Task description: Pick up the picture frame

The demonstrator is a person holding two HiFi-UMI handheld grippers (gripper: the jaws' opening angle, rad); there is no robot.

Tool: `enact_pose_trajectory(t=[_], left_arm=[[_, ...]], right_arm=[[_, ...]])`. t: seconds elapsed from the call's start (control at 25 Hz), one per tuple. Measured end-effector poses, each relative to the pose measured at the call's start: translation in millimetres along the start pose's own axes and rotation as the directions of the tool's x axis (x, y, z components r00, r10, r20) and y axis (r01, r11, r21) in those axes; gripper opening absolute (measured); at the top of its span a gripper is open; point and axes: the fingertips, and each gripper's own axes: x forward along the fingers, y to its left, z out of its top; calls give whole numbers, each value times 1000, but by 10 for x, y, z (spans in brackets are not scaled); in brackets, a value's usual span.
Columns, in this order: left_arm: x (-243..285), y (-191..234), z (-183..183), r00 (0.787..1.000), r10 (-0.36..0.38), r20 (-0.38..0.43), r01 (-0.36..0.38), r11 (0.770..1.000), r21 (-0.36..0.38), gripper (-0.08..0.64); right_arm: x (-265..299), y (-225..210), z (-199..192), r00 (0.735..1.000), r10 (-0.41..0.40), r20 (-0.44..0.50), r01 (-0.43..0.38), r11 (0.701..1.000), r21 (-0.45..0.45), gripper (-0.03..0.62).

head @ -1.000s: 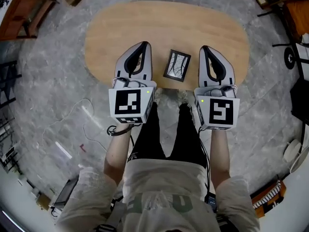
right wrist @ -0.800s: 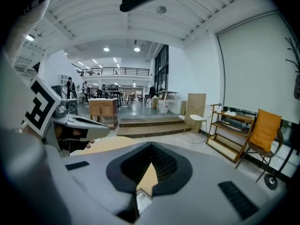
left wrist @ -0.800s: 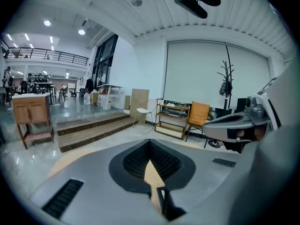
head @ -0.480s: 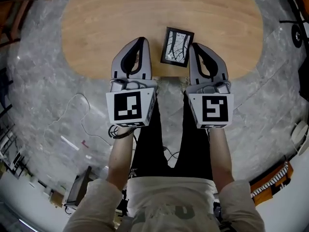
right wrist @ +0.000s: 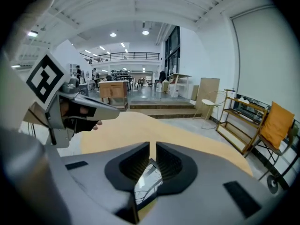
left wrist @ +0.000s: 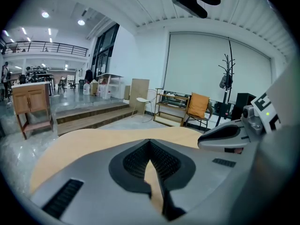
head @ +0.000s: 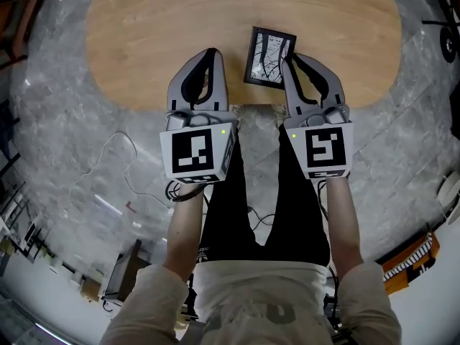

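Near the front edge of the oval wooden table [head: 144,38] I see the picture frame [head: 269,56] lying flat. Just beside its near right corner my right gripper [head: 292,60] has its jaws almost together, just cracking apart, clamping nothing; my left gripper [head: 209,52] sits left of the frame, jaws together

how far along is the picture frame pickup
Done: nothing beyond the approach; the picture frame lies flat on the table. In hand: the right gripper hovers at the frame's right edge, jaws nearly together, gripping nothing; the left gripper is shut and empty. Left: open, grip the frame, lift it.
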Motion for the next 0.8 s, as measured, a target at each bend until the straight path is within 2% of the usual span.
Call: enact_pose_trajectory(t=[0.04, 0.16, 0.24, 0.36, 0.44, 0.6, 0.8], left_arm=[[6, 10, -10, 1000, -1, -2, 1, 1000, 1, 9], [15, 46, -58, 1000, -3, -10, 3, 1000, 3, 9], [9, 69, -101, 1000, -1, -18, 1, 1000, 3, 9], [0, 90, -173, 999, 3, -35, -3, 1000, 2, 9], [-2, 100, -212, 999, 2, -43, -2, 1000, 2, 9], [-2, 145, -289, 998, 0, -59, 0, 1000, 5, 9], [-11, 173, -372, 997, -3, -78, 3, 1000, 5, 9]], right_arm=[[27, 59, -47, 999, 28, -21, -28, 999, -18, 42], [124, 336, -285, 981, 147, -128, -159, 984, -84, 200], [183, 574, -495, 950, 233, -211, -269, 949, -167, 371], [238, 823, -841, 910, 252, -329, -361, 872, -330, 455], [283, 911, -1070, 892, 226, -393, -386, 831, -399, 477], [404, 1000, -1528, 854, 153, -498, -410, 786, -462, 505], [495, 978, -1943, 816, 56, -576, -400, 773, -493, 506]])
